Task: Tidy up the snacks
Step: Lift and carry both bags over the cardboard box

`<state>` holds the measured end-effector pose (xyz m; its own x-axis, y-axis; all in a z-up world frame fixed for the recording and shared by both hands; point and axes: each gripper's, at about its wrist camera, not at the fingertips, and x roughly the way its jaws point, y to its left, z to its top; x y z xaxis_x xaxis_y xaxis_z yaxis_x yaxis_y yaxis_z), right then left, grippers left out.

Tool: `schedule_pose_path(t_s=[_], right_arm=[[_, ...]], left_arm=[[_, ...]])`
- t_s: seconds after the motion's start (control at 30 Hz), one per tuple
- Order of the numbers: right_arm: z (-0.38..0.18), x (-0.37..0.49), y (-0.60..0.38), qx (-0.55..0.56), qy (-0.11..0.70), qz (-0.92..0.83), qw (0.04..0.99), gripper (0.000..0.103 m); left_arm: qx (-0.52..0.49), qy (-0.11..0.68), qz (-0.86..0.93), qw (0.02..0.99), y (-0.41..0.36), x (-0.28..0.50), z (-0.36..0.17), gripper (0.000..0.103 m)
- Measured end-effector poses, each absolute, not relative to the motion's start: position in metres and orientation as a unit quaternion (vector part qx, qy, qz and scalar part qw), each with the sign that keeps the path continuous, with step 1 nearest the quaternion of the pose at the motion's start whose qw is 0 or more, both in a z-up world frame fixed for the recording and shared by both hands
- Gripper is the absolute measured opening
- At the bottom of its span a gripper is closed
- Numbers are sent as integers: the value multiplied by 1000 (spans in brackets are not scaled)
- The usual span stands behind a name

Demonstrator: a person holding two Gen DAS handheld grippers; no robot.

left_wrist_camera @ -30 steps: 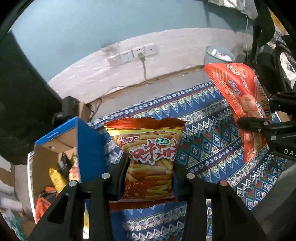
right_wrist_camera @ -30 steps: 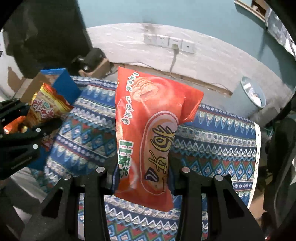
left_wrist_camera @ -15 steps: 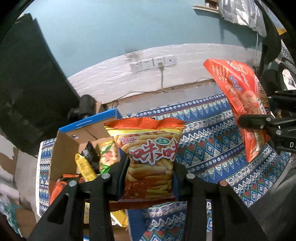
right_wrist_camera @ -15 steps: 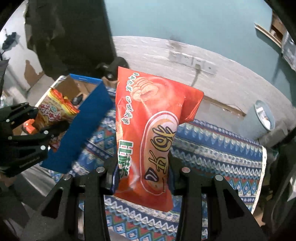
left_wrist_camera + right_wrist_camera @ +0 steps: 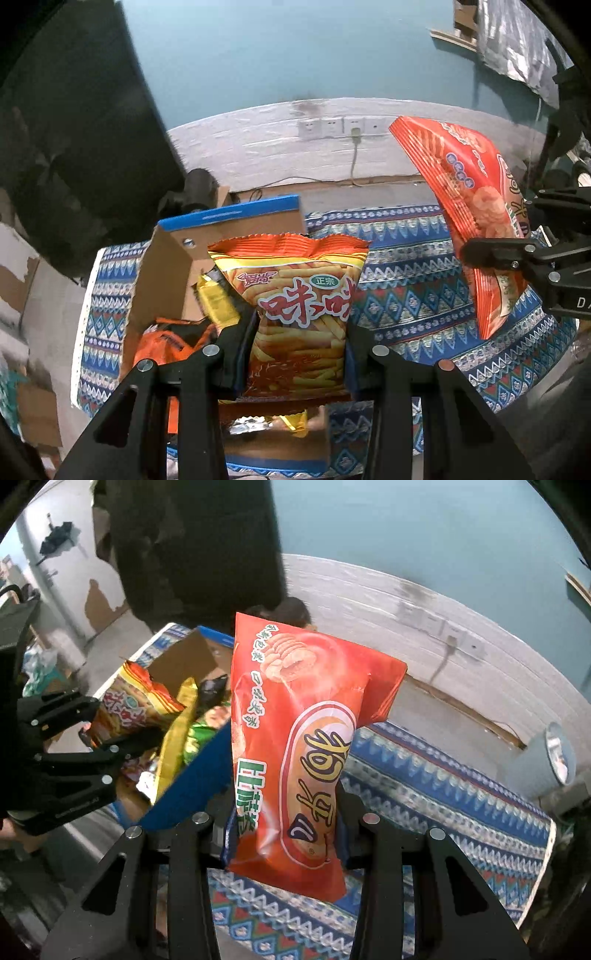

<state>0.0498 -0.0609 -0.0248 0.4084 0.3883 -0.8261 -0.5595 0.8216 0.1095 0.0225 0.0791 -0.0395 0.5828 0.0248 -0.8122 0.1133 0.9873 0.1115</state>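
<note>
The left claw (image 5: pixel 297 354) is closed on an orange and yellow foil snack bag printed with french-fry sticks and red Chinese characters (image 5: pixel 295 306). Its two pads press the lower sides of the bag, and the bag stands upright, with its crimped top edge wavy and a little puffed. This bag hangs above an open cardboard box with blue outer walls (image 5: pixel 229 216), which sits at the left end of a counter covered with a blue patterned cloth (image 5: pixel 406 295). Inside the box lie other packets: a yellow one (image 5: pixel 216 299) and an orange one (image 5: pixel 166 341).

The right claw (image 5: pixel 286 834) is closed on a tall red-orange snack bag with a white oval label, dark blue characters and green characters along one side (image 5: pixel 299 753). The bag is glossy and its top right corner is folded over. It is held in the air over the cloth, just beside the blue wall of the box (image 5: pixel 192 786). In the right wrist view the left claw (image 5: pixel 110 723) with its fry bag (image 5: pixel 133 705) is at the left, over the box.
</note>
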Motion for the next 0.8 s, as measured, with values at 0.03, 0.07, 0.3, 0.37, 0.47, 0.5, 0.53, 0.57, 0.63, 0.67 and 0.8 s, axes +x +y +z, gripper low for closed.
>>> schedule_pose_path(t_s=[0.03, 0.07, 0.3, 0.37, 0.47, 0.5, 0.53, 0.57, 0.63, 0.67, 0.8], right_arm=[[-25, 51, -57, -93, 463, 287, 833, 39], [-24, 52, -52, -94, 463, 291, 832, 39], [-27, 63, -15, -97, 462, 313, 824, 39], [-27, 66, -6, -97, 463, 318, 821, 39], [-30, 71, 8, -96, 467, 325, 817, 39], [-31, 74, 14, -95, 468, 328, 815, 39], [-31, 73, 19, -94, 469, 329, 814, 39], [-32, 76, 25, -95, 471, 332, 812, 39], [-34, 78, 34, -96, 473, 336, 809, 39], [-35, 80, 39, -95, 474, 338, 807, 39], [-42, 86, 58, -83, 482, 353, 798, 40]], left_arm=[[72, 457, -21, 886, 86, 22, -40, 40], [69, 458, -17, 886, 92, 22, -41, 40], [46, 461, 15, 886, 130, 21, -44, 40], [41, 462, 23, 886, 138, 22, -46, 40], [26, 467, 35, 883, 155, 25, -49, 40], [20, 469, 37, 882, 159, 26, -50, 40], [14, 472, 41, 881, 165, 27, -51, 41], [12, 472, 44, 880, 168, 28, -52, 40], [7, 473, 54, 880, 176, 30, -53, 40], [5, 473, 58, 879, 179, 31, -53, 40], [-1, 477, 68, 876, 187, 33, -57, 41]])
